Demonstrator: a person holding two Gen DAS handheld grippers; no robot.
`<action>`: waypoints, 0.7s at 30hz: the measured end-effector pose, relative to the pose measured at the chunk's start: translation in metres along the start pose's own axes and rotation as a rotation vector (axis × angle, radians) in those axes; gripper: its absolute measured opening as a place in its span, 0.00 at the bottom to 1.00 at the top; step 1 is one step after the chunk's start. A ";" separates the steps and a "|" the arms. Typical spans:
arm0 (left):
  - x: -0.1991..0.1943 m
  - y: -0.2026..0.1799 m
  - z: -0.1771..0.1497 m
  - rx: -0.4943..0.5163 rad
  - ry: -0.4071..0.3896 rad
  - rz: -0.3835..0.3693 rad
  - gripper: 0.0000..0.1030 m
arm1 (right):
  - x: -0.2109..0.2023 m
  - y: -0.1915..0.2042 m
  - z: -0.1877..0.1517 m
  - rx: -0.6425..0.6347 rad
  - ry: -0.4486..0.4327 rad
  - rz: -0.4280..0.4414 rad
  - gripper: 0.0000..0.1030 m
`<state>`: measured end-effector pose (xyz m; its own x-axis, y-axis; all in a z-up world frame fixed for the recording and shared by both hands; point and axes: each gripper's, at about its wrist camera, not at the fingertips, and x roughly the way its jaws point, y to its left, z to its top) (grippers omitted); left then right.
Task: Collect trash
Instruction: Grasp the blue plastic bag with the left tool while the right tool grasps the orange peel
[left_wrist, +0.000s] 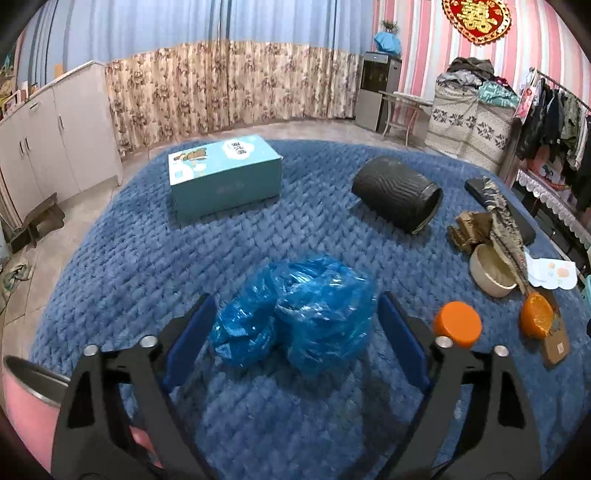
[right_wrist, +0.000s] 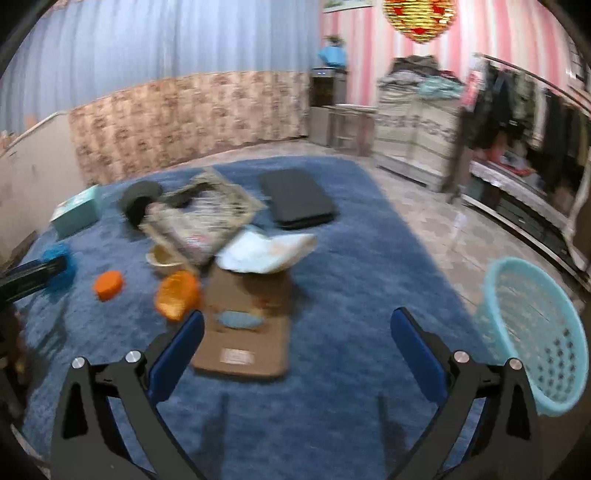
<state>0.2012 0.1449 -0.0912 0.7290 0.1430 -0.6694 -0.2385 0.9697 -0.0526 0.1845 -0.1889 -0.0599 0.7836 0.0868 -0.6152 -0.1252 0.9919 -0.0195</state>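
The left hand-held gripper (left_wrist: 295, 325) stands wide around a crumpled blue plastic bag (left_wrist: 295, 314), pads apart from it; the right hand-held gripper (right_wrist: 297, 339) gapes wide above a brown cardboard sheet (right_wrist: 245, 332).

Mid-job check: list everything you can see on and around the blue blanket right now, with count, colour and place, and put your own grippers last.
blanket: one, blue, under everything
plastic bags: a crumpled bunch, blue, between the left jaws, pads not pressing
box: one, teal, far left
bin: one, black, lying on its side, centre back
bowl: one, cream, right of the bin
lid: one, orange, right of the bags
orange cup: one, lying beside the lid
cardboard: one flat piece, brown, ahead of the right gripper
flat case: one, black, far side
basket: one, light blue, on the floor, right
left gripper: jaws open
right gripper: jaws open, empty
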 end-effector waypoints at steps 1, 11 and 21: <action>0.002 0.001 0.000 0.002 0.004 0.003 0.77 | 0.004 0.009 0.001 -0.017 0.005 0.010 0.96; 0.019 0.003 -0.003 -0.022 0.060 -0.054 0.34 | 0.034 0.049 0.002 -0.058 0.049 0.098 0.95; 0.018 0.004 -0.002 -0.030 0.041 -0.076 0.28 | 0.061 0.079 0.004 -0.155 0.118 0.087 0.54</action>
<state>0.2117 0.1507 -0.1051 0.7192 0.0607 -0.6921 -0.2034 0.9709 -0.1263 0.2245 -0.1054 -0.0956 0.6906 0.1507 -0.7074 -0.2882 0.9544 -0.0781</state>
